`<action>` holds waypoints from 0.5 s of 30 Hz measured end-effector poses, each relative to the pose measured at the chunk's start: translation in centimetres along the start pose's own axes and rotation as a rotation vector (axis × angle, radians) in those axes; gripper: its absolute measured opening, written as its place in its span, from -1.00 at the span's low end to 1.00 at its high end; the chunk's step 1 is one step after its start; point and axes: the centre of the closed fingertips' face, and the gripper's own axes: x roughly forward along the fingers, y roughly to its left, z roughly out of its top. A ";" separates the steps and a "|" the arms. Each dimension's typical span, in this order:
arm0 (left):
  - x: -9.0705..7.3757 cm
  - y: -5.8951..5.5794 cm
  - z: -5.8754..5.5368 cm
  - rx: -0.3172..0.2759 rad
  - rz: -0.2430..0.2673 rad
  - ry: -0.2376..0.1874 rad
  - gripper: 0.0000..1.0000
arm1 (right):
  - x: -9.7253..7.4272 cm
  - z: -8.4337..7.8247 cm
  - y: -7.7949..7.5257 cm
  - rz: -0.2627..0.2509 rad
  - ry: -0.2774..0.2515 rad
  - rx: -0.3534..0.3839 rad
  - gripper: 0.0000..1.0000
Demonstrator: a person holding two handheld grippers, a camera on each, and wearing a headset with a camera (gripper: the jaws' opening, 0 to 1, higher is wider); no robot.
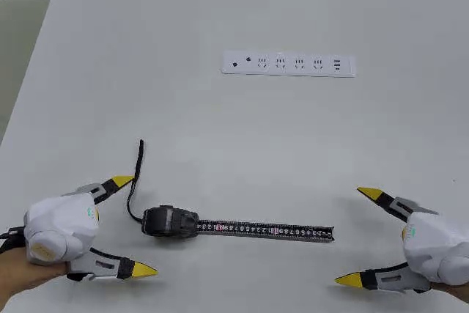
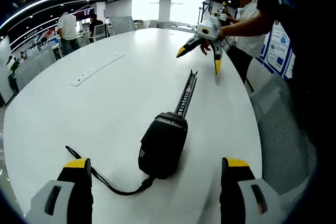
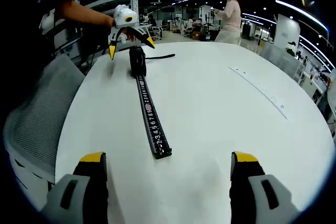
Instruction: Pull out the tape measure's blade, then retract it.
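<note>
Black tape measure case (image 1: 170,221) lies on the white counter (image 1: 220,122), just ahead of my left gripper (image 1: 143,224). Its fingers are wide apart and grip nothing; the case is clear of both tips. Black blade with white numerals (image 1: 267,230) is out flat on the counter, running toward my right gripper (image 1: 349,236) — fingers also spread, blade end near them but apart. End hook is too small to make out and most markings are unreadable. Thin black wrist strap (image 1: 136,170) trails from the case past one left finger. White power strip (image 1: 289,64) lies well beyond. Rear of both grippers is cut off by the frame edge.
</note>
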 end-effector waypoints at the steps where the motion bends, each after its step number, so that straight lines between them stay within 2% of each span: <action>1: -0.1 -0.1 0.0 -0.003 0.005 -0.004 1.00 | -0.1 0.0 0.1 -0.003 -0.001 0.004 1.00; 4: -0.4 -0.4 0.1 -0.013 0.024 -0.015 1.00 | -0.3 0.0 0.5 -0.018 -0.008 0.023 1.00; 9: -0.9 -1.0 0.6 -0.054 0.062 -0.077 1.00 | -0.6 0.1 1.2 -0.049 -0.024 0.055 1.00; 13: -1.1 -1.7 0.3 -0.068 0.085 -0.090 1.00 | -1.0 0.2 1.5 -0.099 -0.042 0.069 1.00; 15: -1.2 -2.1 0.2 -0.088 0.105 -0.110 1.00 | -1.3 0.3 2.0 -0.115 -0.052 0.083 1.00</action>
